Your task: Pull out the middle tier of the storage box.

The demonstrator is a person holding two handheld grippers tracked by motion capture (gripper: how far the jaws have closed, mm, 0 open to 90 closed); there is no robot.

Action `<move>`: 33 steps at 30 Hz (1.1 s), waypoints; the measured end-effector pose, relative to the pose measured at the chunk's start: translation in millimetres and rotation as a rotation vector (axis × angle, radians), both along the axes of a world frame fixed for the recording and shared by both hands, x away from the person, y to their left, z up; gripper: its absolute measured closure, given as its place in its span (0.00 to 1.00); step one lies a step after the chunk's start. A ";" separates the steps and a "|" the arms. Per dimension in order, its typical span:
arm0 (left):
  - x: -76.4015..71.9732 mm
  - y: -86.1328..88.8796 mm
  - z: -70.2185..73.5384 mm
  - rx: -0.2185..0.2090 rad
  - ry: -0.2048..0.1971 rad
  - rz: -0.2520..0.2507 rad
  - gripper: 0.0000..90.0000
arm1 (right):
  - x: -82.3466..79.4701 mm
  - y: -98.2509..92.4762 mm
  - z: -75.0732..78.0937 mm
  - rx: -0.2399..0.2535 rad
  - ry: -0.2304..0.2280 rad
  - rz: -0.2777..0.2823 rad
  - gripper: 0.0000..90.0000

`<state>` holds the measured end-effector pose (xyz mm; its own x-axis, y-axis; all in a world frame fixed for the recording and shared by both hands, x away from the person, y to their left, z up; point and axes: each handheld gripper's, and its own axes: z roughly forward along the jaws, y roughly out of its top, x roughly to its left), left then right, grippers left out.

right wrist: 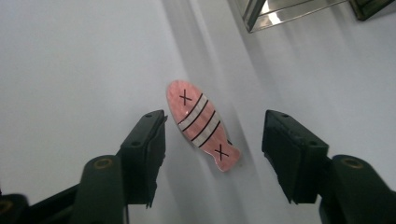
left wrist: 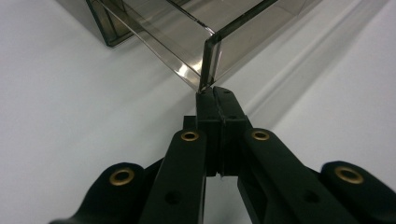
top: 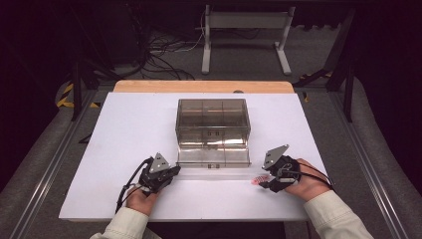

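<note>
Pink fish-shaped piece [right wrist: 201,125], marked with black stripes, pale bands and two crosses, lies flat on the white desk [top: 124,129] directly between the two jaws of the right tool [right wrist: 212,149]. In the right gripper view it sits slantwise, its rounded head pointing up and away from the tool and its narrow tail end nearer the tool, slightly closer to the left jaw than to the right one. Both jaws stand apart from it with bare desk showing on each side, so the right tool is released and grips nothing. In the high view the same piece [top: 259,179] shows as a small pink spot just ahead of the right tool [top: 266,183], near the front right corner of the smoked clear box [top: 213,130]. The left tool [left wrist: 215,95] is clenched, its jaws pressed together on the lower corner edge of a clear panel [left wrist: 211,56] of that box; the panel rises straight from between the jaw tips. In the high view the left tool [top: 174,172] sits at the box's front left corner, well apart from the pink piece, with the person's left hand [top: 142,191] behind it.
</note>
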<state>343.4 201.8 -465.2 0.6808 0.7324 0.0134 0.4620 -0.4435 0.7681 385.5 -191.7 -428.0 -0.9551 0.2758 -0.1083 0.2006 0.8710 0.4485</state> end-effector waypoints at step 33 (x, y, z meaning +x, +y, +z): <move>-0.4 0.2 0.2 -0.001 -0.004 -0.002 1.00 | -1.2 6.0 -3.6 -0.056 0.041 0.064 0.84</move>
